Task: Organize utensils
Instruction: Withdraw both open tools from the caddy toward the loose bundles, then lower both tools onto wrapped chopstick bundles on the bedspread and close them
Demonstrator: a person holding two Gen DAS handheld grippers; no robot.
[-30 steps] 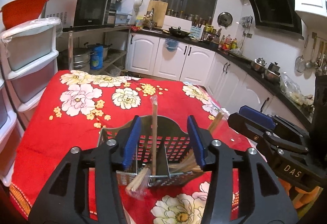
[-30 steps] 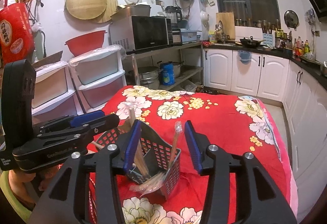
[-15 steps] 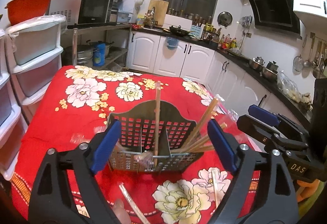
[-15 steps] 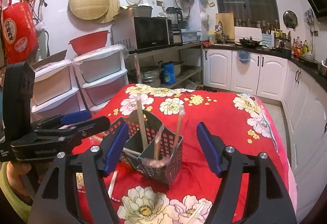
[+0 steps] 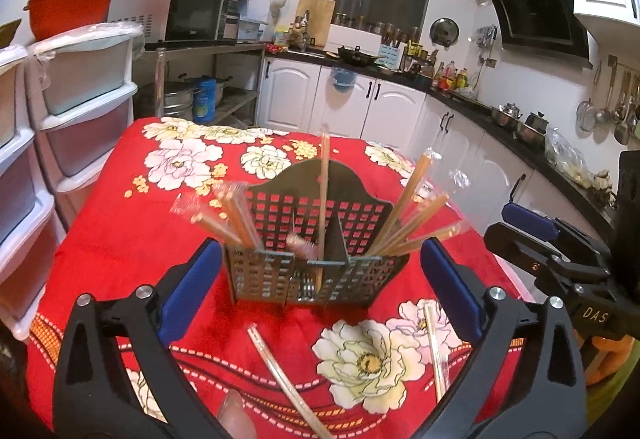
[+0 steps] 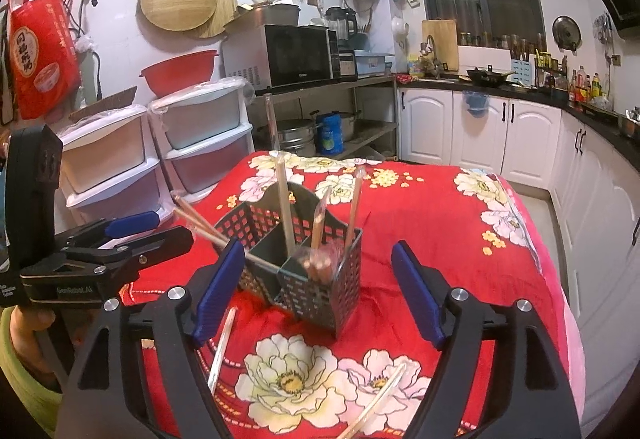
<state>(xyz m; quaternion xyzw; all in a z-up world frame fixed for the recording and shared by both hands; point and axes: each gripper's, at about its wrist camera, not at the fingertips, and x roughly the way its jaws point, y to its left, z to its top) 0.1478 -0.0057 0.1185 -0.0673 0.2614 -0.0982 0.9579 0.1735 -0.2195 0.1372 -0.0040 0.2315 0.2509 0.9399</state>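
Note:
A dark perforated metal caddy (image 5: 276,279) (image 6: 320,291) stands on the red floral tablecloth (image 5: 120,239), with several wrapped chopsticks (image 5: 404,215) (image 6: 286,207) leaning in its compartments. My left gripper (image 5: 321,246) sits just short of the caddy, its jaws opening wide, and the pads touch nothing. My right gripper (image 6: 318,247) faces the caddy's corner, its jaws also opening with nothing gripped. Each gripper shows in the other's view, the right gripper (image 5: 532,231) at the right and the left gripper (image 6: 132,227) at the left. Loose wrapped chopsticks (image 5: 280,371) (image 6: 222,343) lie on the cloth in front.
Two more wrapped chopsticks (image 5: 434,343) (image 6: 380,395) lie near the table's front edge. Stacked plastic drawers (image 5: 80,111) stand close on the left of the table. White kitchen cabinets (image 6: 480,131) line the far and right walls. A hand in a green sleeve (image 6: 24,323) holds the left gripper.
Both grippers opened from narrow to wide and drew back from the caddy. The wrapped chopsticks that stood between their pads now rest in the caddy.

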